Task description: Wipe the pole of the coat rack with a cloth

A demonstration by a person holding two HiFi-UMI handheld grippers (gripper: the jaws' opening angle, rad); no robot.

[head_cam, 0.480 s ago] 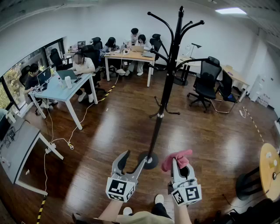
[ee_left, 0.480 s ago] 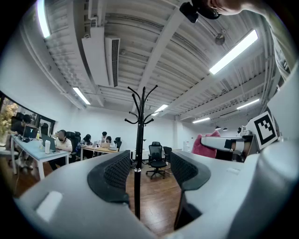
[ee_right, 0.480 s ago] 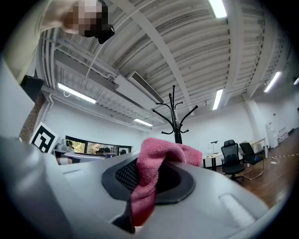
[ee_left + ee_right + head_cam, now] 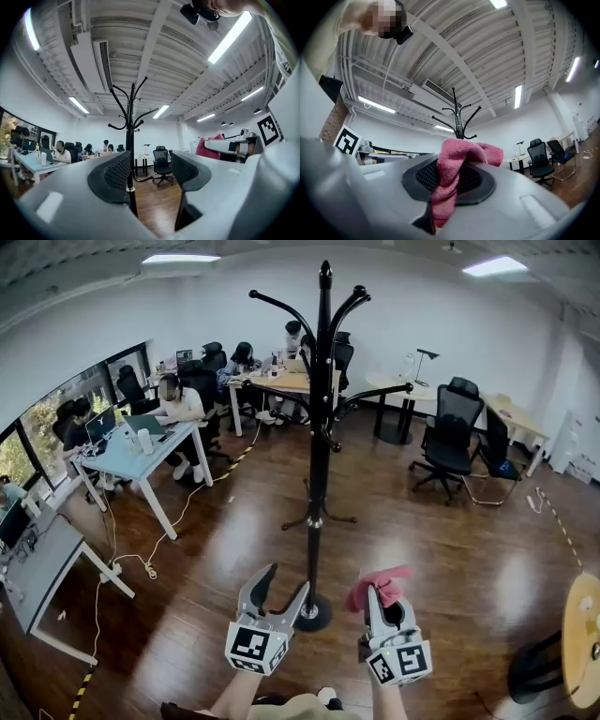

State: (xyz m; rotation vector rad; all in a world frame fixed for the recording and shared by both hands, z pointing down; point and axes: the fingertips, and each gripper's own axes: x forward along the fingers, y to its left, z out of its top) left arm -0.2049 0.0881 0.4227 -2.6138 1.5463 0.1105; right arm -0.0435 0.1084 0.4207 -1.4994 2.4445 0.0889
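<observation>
Wood floor (image 4: 234, 521), coat rack (image 4: 319, 427) ahead; left gripper (image 4: 286, 580) jaws wide; right gripper (image 4: 379, 600) pinches pink cloth (image 4: 381, 578).

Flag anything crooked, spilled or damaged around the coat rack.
Nothing stands out. The coat rack stands upright on its base, the pink cloth is clamped in the right gripper, and the left gripper is open and empty. Only a cable trails across the floor by the desk.

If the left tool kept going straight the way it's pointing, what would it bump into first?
Probably the coat rack's pole, low down. It shows in the gap between the open jaws of the left tool, slightly toward one jaw, with nothing nearer in view. How far off it stands is unclear.
</observation>
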